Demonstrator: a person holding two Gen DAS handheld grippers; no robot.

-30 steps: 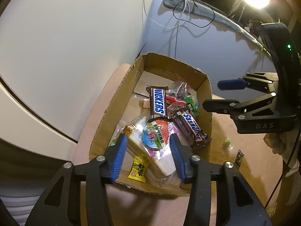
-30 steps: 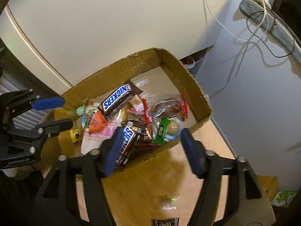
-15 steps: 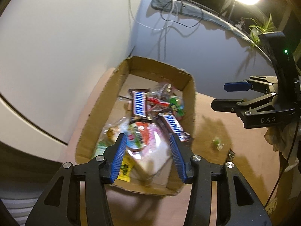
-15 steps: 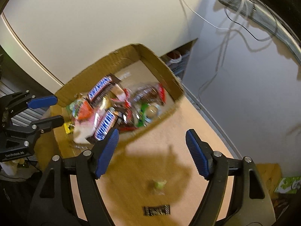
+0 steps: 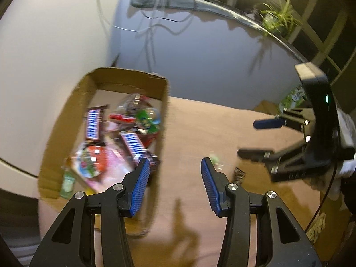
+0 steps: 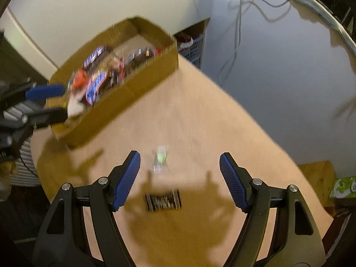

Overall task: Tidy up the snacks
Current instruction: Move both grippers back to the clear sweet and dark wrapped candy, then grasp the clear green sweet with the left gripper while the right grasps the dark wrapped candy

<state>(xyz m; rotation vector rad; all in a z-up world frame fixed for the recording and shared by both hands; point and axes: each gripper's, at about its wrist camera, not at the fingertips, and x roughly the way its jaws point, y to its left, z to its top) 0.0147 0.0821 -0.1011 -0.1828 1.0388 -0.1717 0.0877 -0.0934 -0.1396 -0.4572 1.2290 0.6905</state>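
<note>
A cardboard box (image 5: 163,115) (image 6: 142,82) holds several snacks, among them two Snickers bars (image 5: 93,125). On the tan table lie a small green wrapped candy (image 6: 160,159) (image 5: 214,158) and a dark snack packet (image 6: 163,200) (image 5: 239,174). My left gripper (image 5: 173,184) is open and empty, over the table just right of the box. My right gripper (image 6: 179,178) is open and empty, above the candy and the packet; it shows in the left wrist view (image 5: 260,138). The left gripper shows at the left edge of the right wrist view (image 6: 44,102).
The tan table (image 6: 200,122) ends at a curved edge on the right. A white wall and hanging cables (image 6: 239,11) lie behind. A green box (image 6: 343,188) and a wooden block (image 6: 316,173) sit off the table's right. A plant (image 5: 278,17) stands on a far shelf.
Both grippers have swung right, away from the box and over the open table. The right gripper now hangs over the candy and the dark packet. Both stay open.
</note>
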